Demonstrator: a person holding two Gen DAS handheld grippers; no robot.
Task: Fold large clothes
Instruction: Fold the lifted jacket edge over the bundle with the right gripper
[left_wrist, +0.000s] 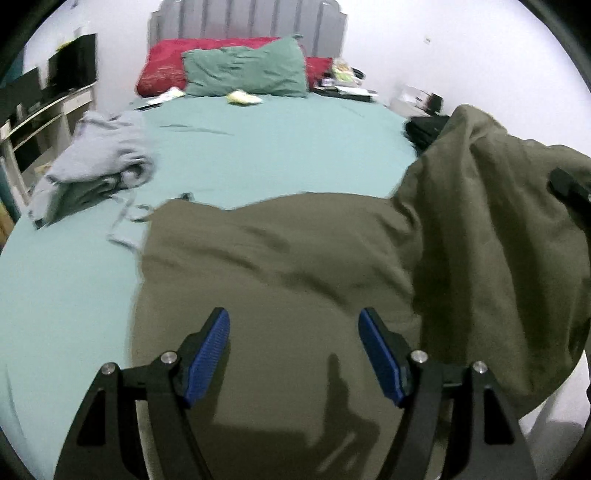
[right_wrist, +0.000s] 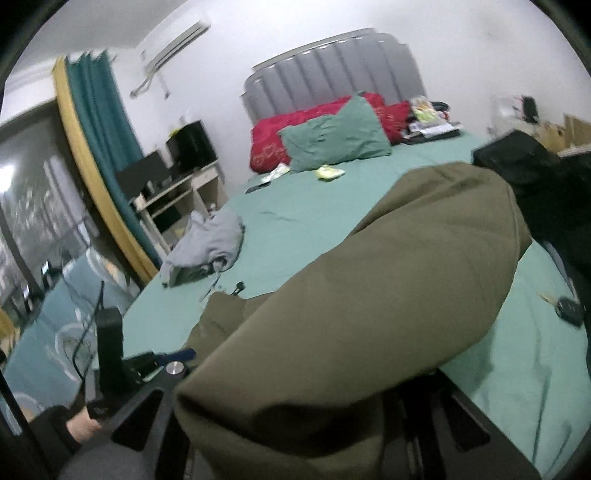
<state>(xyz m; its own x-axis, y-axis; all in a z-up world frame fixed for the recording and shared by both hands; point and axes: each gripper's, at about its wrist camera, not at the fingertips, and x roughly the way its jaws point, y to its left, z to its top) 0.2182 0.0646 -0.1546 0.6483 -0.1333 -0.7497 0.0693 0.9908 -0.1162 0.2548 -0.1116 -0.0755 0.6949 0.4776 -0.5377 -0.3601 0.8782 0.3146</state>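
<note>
On the near half of the bed (left_wrist: 258, 147), the olive-green garment (left_wrist: 280, 266) is lying spread over the teal sheet, its right side lifting up in a tall fold. The left tongs (left_wrist: 294, 354) are hovering just above the cloth with both blue pads wide apart, gripping nothing. Over in the right wrist view, the olive-green garment (right_wrist: 369, 295) is draping right over the right tongs (right_wrist: 306, 424), hiding the fingers, so I cannot tell how they are standing. A crumpled grey garment (left_wrist: 99, 155) is sitting near the bed's left edge, well apart. A teal pillow (left_wrist: 247, 68) is leaning against a red one (left_wrist: 162, 70) at the headboard (left_wrist: 247, 18).
</note>
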